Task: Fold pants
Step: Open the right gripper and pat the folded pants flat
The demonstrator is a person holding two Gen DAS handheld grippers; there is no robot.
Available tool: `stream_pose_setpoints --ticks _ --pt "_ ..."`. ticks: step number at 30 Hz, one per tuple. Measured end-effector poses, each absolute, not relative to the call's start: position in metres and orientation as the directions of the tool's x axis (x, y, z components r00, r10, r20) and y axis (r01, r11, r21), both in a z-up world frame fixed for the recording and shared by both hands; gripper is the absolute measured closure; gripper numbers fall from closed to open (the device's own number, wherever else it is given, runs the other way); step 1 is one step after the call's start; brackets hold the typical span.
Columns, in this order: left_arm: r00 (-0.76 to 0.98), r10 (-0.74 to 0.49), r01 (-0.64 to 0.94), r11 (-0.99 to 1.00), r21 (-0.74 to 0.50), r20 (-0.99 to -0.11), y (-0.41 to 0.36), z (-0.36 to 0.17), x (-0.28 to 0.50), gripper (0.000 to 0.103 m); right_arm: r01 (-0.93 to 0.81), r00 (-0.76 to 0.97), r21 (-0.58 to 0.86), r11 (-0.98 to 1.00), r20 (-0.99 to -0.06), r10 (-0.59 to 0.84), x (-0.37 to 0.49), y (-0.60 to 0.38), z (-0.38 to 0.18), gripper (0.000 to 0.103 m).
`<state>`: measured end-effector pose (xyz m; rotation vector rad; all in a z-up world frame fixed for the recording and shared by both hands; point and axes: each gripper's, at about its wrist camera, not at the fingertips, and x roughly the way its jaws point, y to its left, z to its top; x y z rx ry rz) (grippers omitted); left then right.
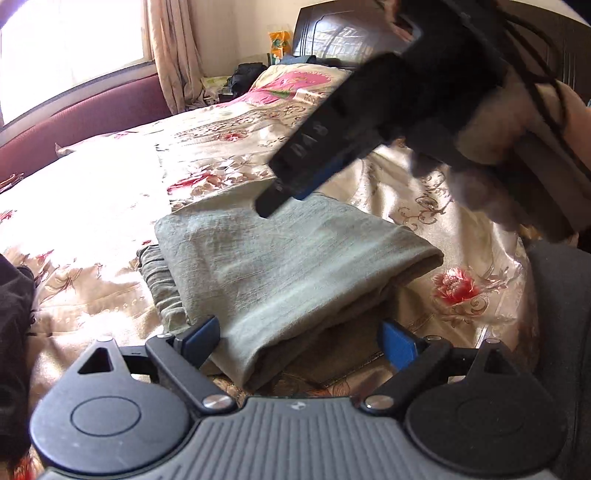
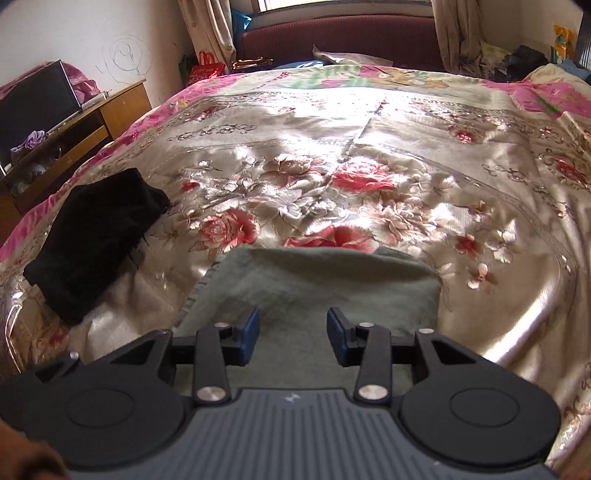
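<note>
Here a floral bedspread [image 2: 369, 147] carries the folded grey-green pants [image 1: 295, 266] near its near edge, a black garment [image 2: 96, 236] to their left. Left gripper [image 1: 301, 341] gapes wide around the fold's near edge; right gripper [image 2: 293, 334] hovers unclenched, gripping nothing.

Bedspread [image 2: 369, 147]: shiny satin, cream ground, red and pale flowers, pink border at far edges; covers the whole bed. Strong sunlight on it.
Black garment [image 2: 92, 236]: bunched, lying on the bedspread toward the left edge in the right wrist view.
Headboard [image 1: 332, 33]: dark, at the bed's far end in the left wrist view.
Bench [image 2: 340, 37]: maroon upholstery, beside the bed under the window [image 1: 70, 40].
Curtains [image 1: 173, 51]: beige, patterned, hanging at the window's sides.
Cabinet [image 2: 85, 122]: wood, by the wall; a dark screen [image 2: 37, 99] stands on top.
Red bag [image 2: 207, 68]: on the floor near the curtain.
</note>
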<state>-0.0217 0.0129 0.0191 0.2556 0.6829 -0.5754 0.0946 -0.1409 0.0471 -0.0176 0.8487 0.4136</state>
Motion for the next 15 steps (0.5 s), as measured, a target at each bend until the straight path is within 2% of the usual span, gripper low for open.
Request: stream_pose_setpoints --ticks 4,10,15 --pt "0.626 -0.363 0.554 0.830 0.067 -0.690 0.006 0.016 -0.022 0.000 -0.322 0.517 0.149 0.935 -0.800 0.305 0.077 -0.152 0.011 0.061" --pt "0.666 -0.291 0.463 0.883 0.074 -0.687 0.024 0.030 -0.038 0.000 -0.256 0.593 0.250 0.934 -0.722 0.356 0.059 -0.170 0.028 0.061" --pt "0.704 -0.230 0.370 0.926 0.070 -0.672 0.037 0.035 -0.039 0.000 -0.199 0.628 0.271 0.942 -0.703 0.335 0.044 -0.187 0.036 0.061"
